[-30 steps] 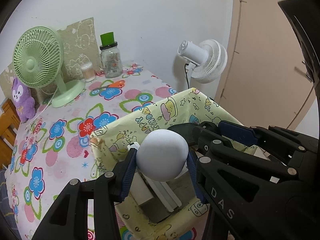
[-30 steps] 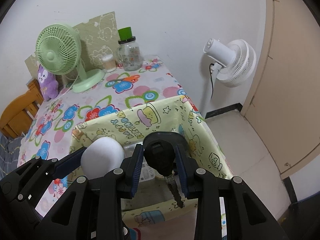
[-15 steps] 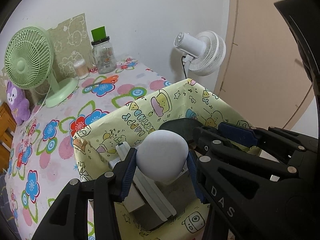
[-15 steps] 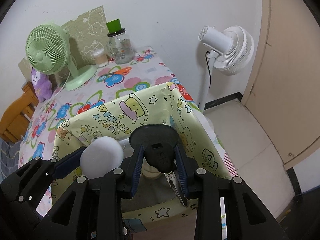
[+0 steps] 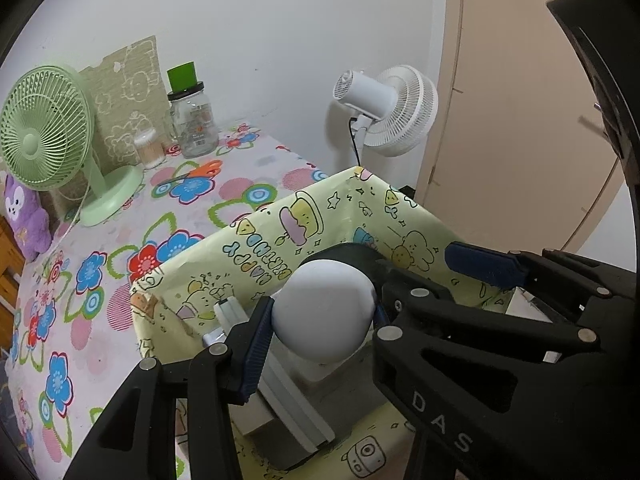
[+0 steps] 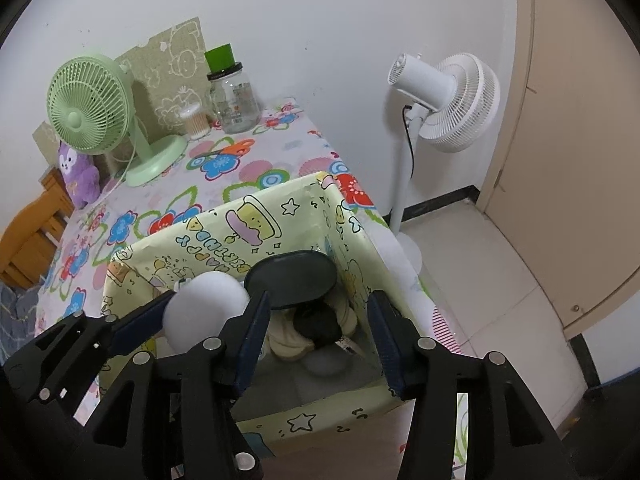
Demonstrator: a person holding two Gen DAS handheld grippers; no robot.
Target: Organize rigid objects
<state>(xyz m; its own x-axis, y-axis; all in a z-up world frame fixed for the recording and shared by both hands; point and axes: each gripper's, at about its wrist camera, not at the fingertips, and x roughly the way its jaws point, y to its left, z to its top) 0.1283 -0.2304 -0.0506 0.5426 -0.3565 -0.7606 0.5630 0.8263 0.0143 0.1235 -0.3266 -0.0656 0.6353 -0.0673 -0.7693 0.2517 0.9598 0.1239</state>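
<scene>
- White smooth egg-shaped object (image 5: 326, 314): clamped between the pads of the left hand-held gripper (image 5: 320, 320), hanging over the open yellow cartoon-print box (image 6: 280, 216) on the floral-cloth desk (image 5: 120, 240).
- Right hand-held gripper (image 6: 316, 320): jaws opening, nothing between them; the black key fob (image 6: 316, 322) lies below in the box.
- Risk: the egg, once let go, may knock the tilted black round lid (image 6: 290, 280) or roll off the clutter.
</scene>
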